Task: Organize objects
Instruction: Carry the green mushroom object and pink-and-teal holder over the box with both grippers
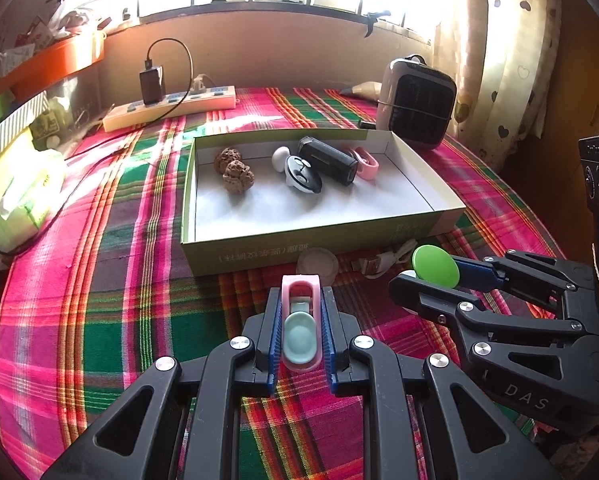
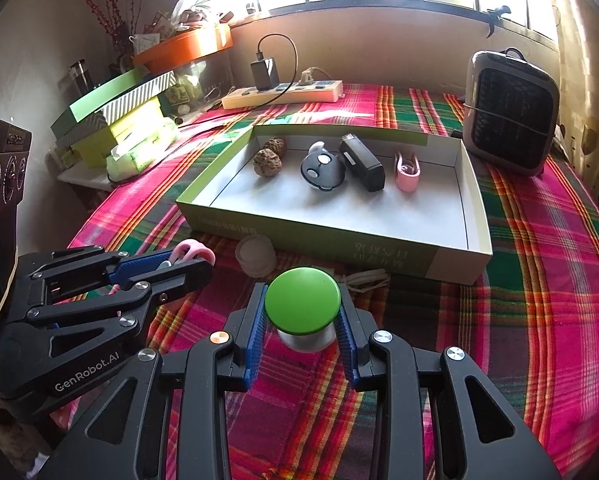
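Note:
My left gripper (image 1: 301, 312) is shut on a pink clip with a pale green centre (image 1: 300, 332), held over the cloth in front of the box; it also shows in the right wrist view (image 2: 191, 254). My right gripper (image 2: 302, 320) is shut on a green-capped jar (image 2: 302, 300), also seen in the left wrist view (image 1: 435, 266). The open green box (image 1: 259, 254) (image 2: 475, 200) holds two walnuts (image 1: 233, 170), a round grey-white gadget (image 1: 301, 174), a black rectangular device (image 1: 329, 160) and a second pink clip (image 1: 365, 162).
A clear small cup (image 1: 317, 266) and a white cable (image 1: 383, 262) lie just before the box. A small heater (image 1: 417, 102) stands back right, a power strip (image 1: 171, 108) at the back, tissue packs and boxes (image 1: 15, 196) at the left.

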{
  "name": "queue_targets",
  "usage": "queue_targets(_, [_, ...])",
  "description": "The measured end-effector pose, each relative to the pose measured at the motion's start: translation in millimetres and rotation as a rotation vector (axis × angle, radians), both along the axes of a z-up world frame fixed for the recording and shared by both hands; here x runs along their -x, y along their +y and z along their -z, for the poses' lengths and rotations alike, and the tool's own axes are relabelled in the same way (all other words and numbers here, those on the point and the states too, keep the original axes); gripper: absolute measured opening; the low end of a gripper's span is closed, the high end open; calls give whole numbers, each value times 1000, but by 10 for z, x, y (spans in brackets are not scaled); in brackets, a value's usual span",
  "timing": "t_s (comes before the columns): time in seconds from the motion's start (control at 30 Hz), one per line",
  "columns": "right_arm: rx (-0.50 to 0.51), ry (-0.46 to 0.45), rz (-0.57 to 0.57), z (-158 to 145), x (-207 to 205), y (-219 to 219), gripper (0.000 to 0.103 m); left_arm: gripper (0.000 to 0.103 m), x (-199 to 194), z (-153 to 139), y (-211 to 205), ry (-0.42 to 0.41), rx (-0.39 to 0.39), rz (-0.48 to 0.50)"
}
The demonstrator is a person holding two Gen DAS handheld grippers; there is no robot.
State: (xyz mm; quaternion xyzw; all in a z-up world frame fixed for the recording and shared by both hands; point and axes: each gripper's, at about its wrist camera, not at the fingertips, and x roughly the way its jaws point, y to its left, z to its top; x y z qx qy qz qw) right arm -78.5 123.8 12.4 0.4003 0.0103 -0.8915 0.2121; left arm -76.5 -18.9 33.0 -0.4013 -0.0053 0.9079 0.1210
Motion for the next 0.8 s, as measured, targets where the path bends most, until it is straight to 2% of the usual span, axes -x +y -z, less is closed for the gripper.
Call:
queue_targets(0.33, [11,32,6,-150,61,15,34,16,72,-139,-25,36,1,2])
queue_targets(0.8, [14,58,16,-302,308,36,33,16,333,-226,-111,45,-18,-1])
